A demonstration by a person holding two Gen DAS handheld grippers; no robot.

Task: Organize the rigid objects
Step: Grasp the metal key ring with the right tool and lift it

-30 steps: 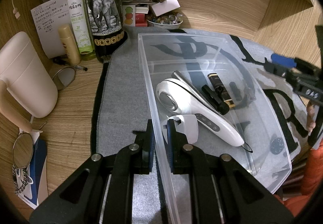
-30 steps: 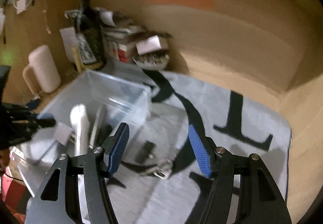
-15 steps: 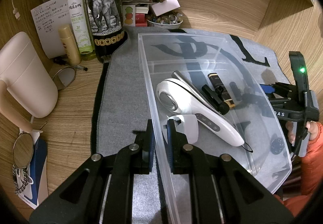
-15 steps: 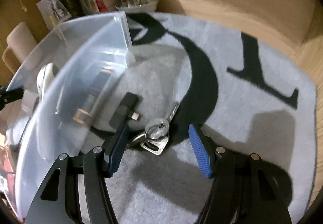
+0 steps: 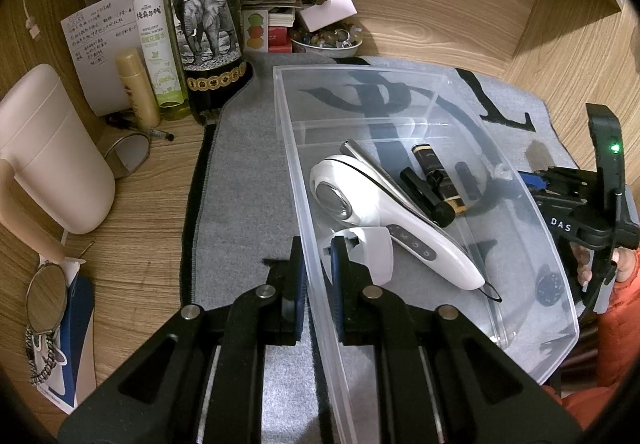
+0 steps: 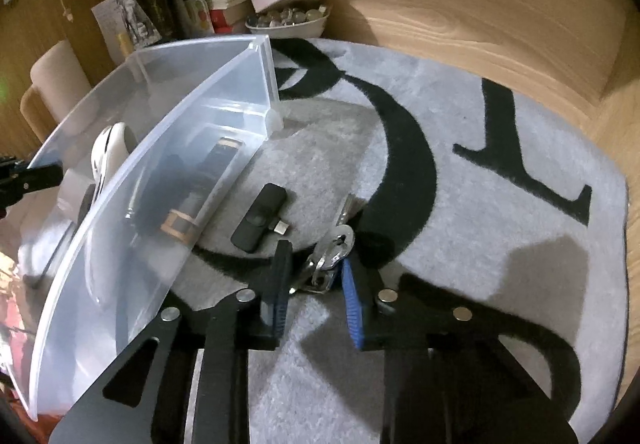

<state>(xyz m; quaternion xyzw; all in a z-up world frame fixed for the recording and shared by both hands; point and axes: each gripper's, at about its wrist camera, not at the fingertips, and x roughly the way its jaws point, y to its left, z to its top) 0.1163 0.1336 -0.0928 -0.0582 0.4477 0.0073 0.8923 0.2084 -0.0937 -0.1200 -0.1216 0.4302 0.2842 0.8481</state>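
right gripper (image 6: 314, 276) low over mat (image 6: 460, 171), astride keys (image 6: 332, 252)

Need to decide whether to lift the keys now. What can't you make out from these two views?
- Keys, right wrist view: whether the right tool pinches them; the blue pads hide the contact.
- Dark disc, left wrist view: what it is, and whether it lies inside the bin; the clear wall blurs it.
- Bin contents, right wrist view: smeared by the wall.
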